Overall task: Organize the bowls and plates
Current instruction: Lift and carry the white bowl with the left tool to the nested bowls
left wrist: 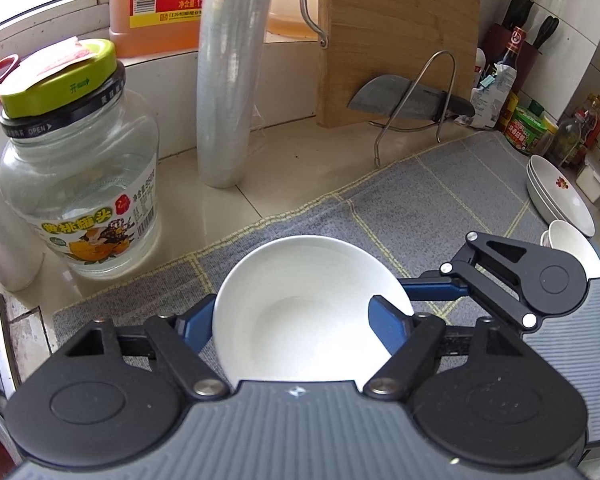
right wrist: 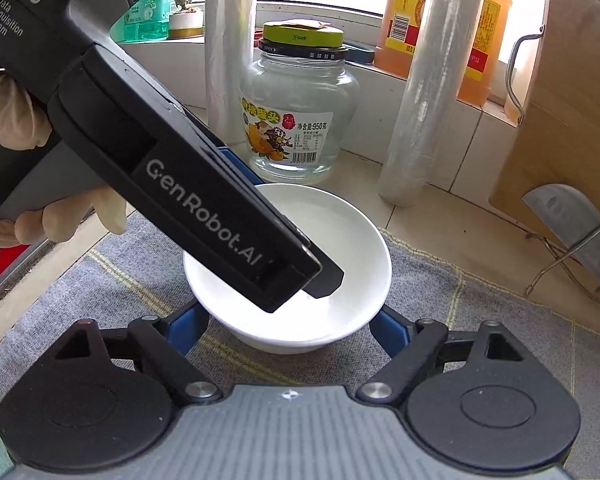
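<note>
Bowl (left wrist: 300, 300) update: the white one sits at the left end of the grey checked mat (left wrist: 440, 196), close to the mat's back edge. A green-lidded glass jar (left wrist: 84, 184) and a roll of cling film (left wrist: 224, 92) stand on the counter just past that edge.

The left gripper (left wrist: 296, 312) has a blue finger on each side of the bowl, right up against it. Honestly can't tell if it's squeezing or only touching. Same with the right gripper (right wrist: 292, 320): the bowl sits between its fingers, both very close to the sides, but whether it's actually gripping is unclear. A gloved hand (right wrist: 12, 116) holds the left tool.

Over at the mat's far right edge are stacked plates (left wrist: 560, 192), with another small white bowl (left wrist: 572, 244) beside them.
</note>
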Motion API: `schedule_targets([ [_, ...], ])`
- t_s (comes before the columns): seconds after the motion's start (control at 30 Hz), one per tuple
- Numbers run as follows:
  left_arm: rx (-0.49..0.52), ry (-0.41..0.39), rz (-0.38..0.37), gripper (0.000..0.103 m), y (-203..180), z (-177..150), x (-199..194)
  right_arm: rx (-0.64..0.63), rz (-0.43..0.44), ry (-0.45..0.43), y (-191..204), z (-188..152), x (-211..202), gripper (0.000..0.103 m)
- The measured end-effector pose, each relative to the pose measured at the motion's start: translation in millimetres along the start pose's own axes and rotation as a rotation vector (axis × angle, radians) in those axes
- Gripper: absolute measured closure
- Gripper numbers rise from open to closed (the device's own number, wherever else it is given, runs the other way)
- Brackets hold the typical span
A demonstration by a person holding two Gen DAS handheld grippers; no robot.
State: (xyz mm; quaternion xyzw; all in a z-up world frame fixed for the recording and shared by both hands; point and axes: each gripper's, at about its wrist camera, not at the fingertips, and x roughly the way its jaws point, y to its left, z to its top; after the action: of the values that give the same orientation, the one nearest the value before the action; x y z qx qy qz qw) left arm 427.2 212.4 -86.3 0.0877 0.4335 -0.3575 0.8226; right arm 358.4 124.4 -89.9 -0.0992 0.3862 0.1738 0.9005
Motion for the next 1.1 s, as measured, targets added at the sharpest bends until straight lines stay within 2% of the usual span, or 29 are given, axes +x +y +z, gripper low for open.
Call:
schedule_targets([
  [0.63,-0.040,0.016,-0.039,0.024,-2.4,-0.9,-7.1,-0.018,-0.009,0.016,5.3,-1.2,-9.4,0.013],
  [1.1,-0.064,0.006,-0.045,0.024,-37.5,-11.0,-39.4,-0.057,-0.007,0.028,14.3,-10.4,-57.2,0.013],
])
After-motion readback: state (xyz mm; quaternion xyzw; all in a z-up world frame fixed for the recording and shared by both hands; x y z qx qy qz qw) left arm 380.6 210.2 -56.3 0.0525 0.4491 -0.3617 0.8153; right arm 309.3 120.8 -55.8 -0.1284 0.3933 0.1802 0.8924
